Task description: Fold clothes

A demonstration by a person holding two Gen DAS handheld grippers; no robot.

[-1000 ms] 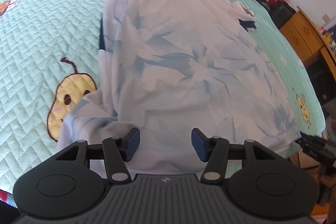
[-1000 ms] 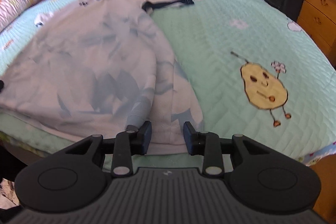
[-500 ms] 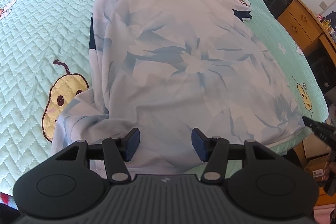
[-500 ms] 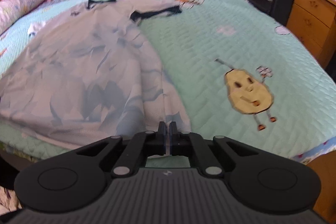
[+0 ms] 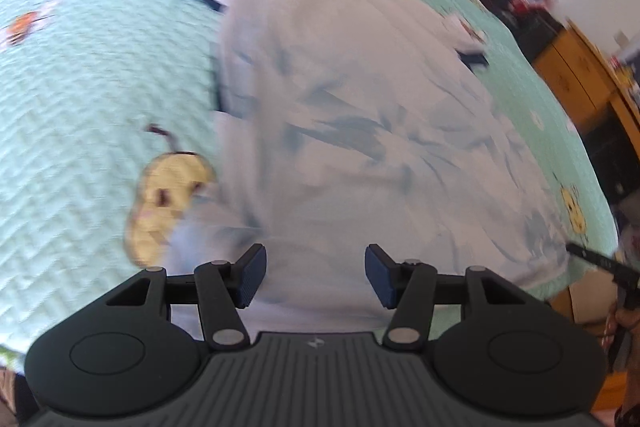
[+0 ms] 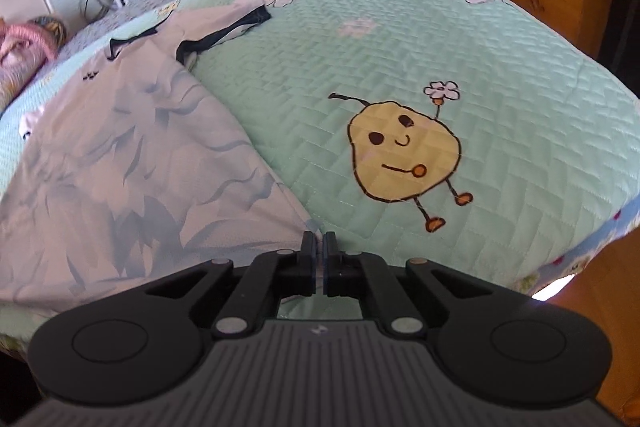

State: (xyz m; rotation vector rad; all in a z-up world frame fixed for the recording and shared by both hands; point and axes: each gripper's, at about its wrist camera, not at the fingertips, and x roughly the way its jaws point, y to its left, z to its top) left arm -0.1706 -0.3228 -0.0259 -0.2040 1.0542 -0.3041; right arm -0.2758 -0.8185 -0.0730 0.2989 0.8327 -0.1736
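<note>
The shirt [image 6: 132,163], pale with blue leaf print and dark trim, is spread flat on the bed [image 6: 500,75], collar at the far end.

Right gripper [image 6: 319,259]: the 2 fingers [image 6: 307,259] are closed together, and the near corner of the shirt hem is pinched between the pads. The rest of the shirt extends ahead and to the left of the fingers. A pear figure [image 6: 404,155] printed on the quilt is located ahead and to the right of the fingers.

Left gripper [image 5: 316,275]: the 2 fingers [image 5: 251,275] are set well apart and nothing is gripped. The shirt hem lies between and below them; whether the pads touch the fabric cannot be told. This view is blurred.
</note>
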